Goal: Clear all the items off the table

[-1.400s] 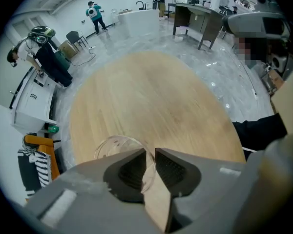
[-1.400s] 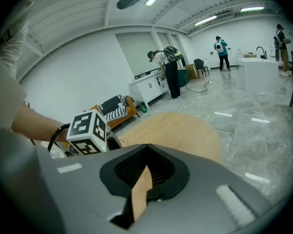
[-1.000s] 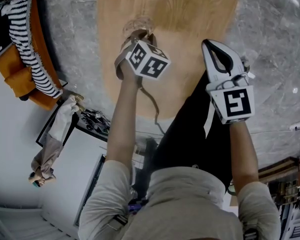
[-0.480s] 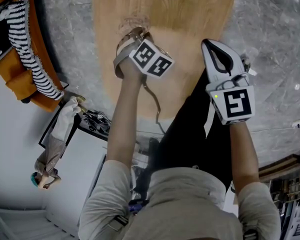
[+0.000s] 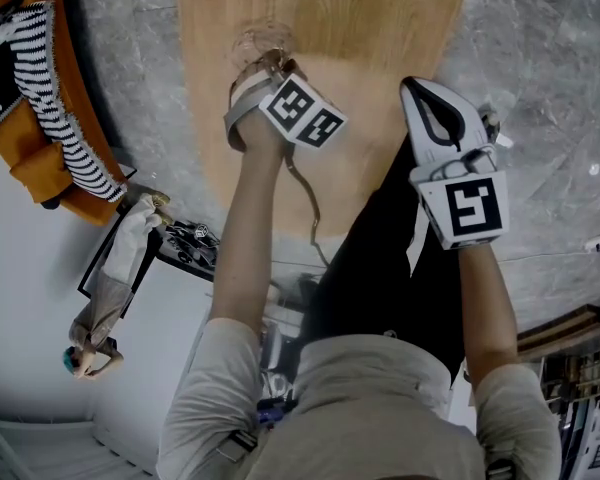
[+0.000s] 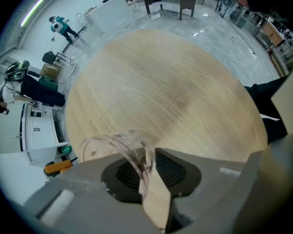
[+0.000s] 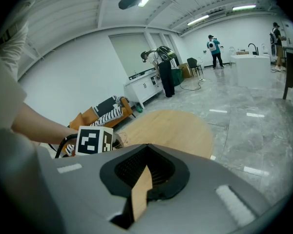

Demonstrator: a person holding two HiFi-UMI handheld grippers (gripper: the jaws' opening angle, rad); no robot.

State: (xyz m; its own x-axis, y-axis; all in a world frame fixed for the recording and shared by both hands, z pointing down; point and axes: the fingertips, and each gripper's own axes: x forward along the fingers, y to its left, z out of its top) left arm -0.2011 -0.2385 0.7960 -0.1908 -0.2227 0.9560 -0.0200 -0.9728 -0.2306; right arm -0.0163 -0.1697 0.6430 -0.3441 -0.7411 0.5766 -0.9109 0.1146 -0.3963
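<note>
A clear plastic cup [image 5: 263,44] is at the near left part of the round wooden table [image 5: 370,18]. My left gripper [image 5: 269,65] is shut on it. In the left gripper view the cup's thin wall [image 6: 118,146] runs between the two dark pads of the left gripper [image 6: 149,162], and the cup leans to the left. The rest of the table top [image 6: 176,82] shows bare wood. My right gripper [image 5: 427,96] hangs over the table's near right edge. It is shut, with nothing between the pads of the right gripper [image 7: 145,173].
An orange sofa [image 5: 30,138] with a striped cloth stands left of the table on the grey marble floor [image 5: 540,118]. White counters [image 6: 36,130] and people stand farther off. The person's black trousers [image 5: 380,258] are just below the table's near edge.
The left gripper has turned a little with the cup, its marker cube swinging right. The right gripper has stayed where it was.
</note>
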